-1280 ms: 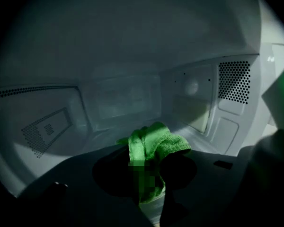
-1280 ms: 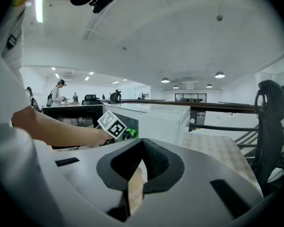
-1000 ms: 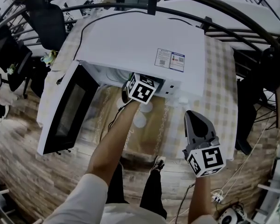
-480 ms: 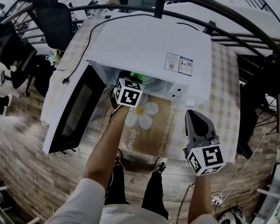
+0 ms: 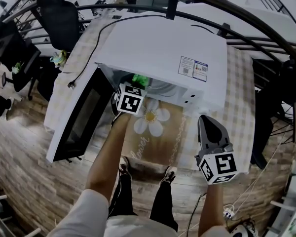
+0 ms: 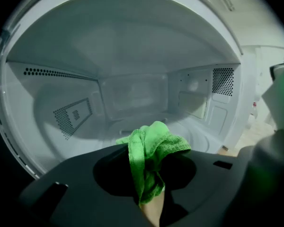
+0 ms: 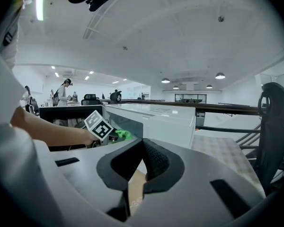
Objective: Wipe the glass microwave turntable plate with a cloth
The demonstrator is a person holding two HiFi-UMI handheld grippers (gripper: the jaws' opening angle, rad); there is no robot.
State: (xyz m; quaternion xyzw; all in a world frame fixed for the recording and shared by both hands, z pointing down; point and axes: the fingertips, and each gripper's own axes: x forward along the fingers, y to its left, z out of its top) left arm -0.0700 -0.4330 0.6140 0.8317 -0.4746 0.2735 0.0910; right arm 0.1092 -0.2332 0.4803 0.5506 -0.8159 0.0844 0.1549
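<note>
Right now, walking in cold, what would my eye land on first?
The big white microwave, with its door swung wide open on the left. Next comes the bright green cloth pinched in the left claw at the mouth of the oven's cavity; it is the only vivid colour here. The right claw is shut on nothing, held back at the person's right.

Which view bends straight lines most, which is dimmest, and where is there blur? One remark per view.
Head view: fisheye bows the railing into arcs around the microwave. Left gripper view: dimmest, a grey cavity with only the cloth vivid; its right edge is blurred. Right gripper view: bright ceiling lamps, black corners, the near sleeve soft.
</note>
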